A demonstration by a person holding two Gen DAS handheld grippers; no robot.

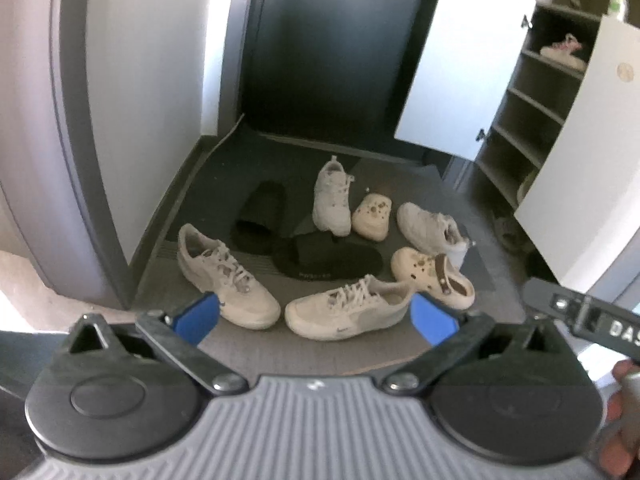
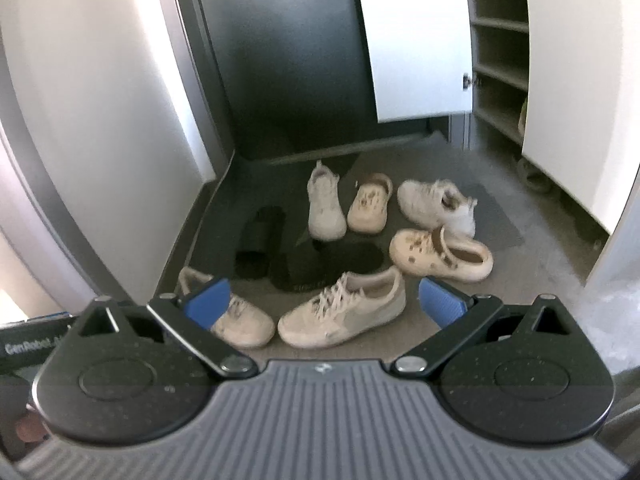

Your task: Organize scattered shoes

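Observation:
Several shoes lie scattered on a grey floor mat. Nearest me are two beige sneakers, one on the left and one in the middle. Two black slippers lie behind them. Farther back are two white trainers and two cream clogs. My left gripper is open above the near sneakers, holding nothing. My right gripper is open too, hovering over the same pair.
An open shoe cabinet with grey shelves and white doors stands at the right; one pink-white shoe rests on an upper shelf. A dark door closes the back. A dark shoe lies under the cabinet door.

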